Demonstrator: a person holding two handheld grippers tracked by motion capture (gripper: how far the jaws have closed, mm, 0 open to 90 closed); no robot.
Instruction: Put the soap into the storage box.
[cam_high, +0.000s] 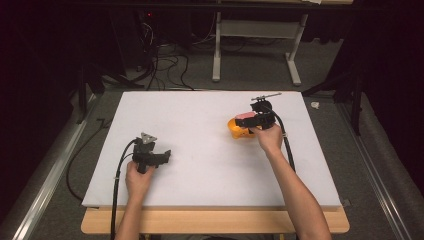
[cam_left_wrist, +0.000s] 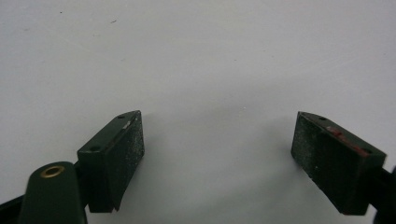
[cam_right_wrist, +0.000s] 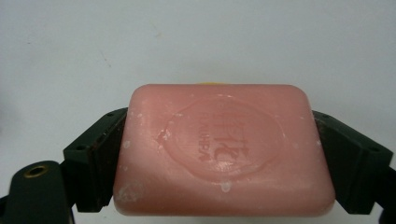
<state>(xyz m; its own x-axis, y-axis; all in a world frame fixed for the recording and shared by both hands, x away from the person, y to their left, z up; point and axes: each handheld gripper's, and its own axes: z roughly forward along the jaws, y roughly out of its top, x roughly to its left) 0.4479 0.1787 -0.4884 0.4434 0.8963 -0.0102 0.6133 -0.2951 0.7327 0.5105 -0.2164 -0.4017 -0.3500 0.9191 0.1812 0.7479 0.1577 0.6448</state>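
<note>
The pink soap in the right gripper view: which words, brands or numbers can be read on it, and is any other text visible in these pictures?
Soap: an oval stamp with raised letters, upside down in the right gripper view and too worn and blurred to read for certain.
Right gripper, whose jaws clamp the soap: no text.
Left gripper, open over the bare white table: no text.
Orange dish in the high view: no text that can be read.
</note>
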